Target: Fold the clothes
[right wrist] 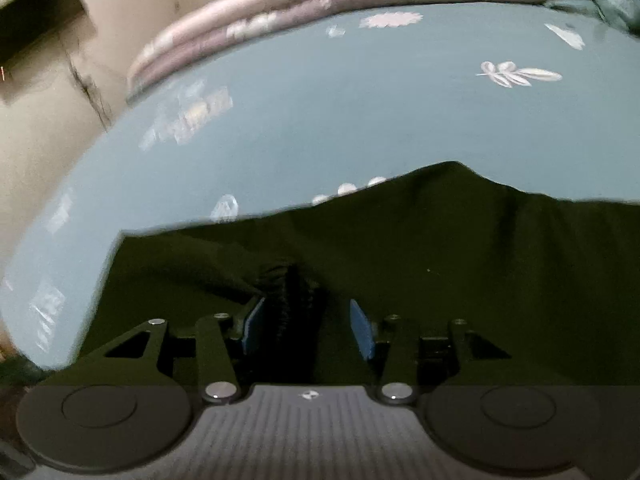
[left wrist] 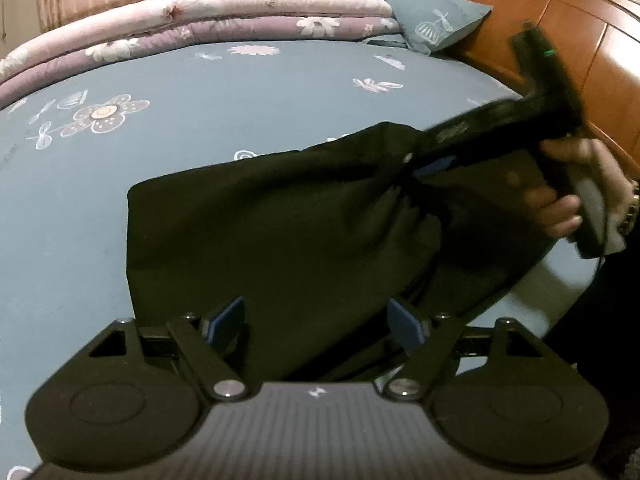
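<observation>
A dark garment (left wrist: 280,224) lies spread on the blue bedsheet (left wrist: 200,92). In the left wrist view my left gripper (left wrist: 316,320) hovers over the garment's near edge, jaws wide apart, blue pads (left wrist: 230,316) clear of the cloth. A hand (left wrist: 560,200) holds my right gripper (left wrist: 418,166) at the garment's right side, where the cloth is gathered. In the right wrist view the right gripper (right wrist: 308,326) stands open over the garment (right wrist: 440,248). A bunched ridge of cloth (right wrist: 292,292) rises between its fingers, close to the left pad (right wrist: 254,320) and apart from the right one.
A folded pink and purple floral quilt (left wrist: 200,16) lies along the far side of the bed. A blue pillow (left wrist: 432,12) rests against the wooden headboard (left wrist: 560,20) at the back right. A beige wall (right wrist: 48,120) shows beyond the bed's left edge.
</observation>
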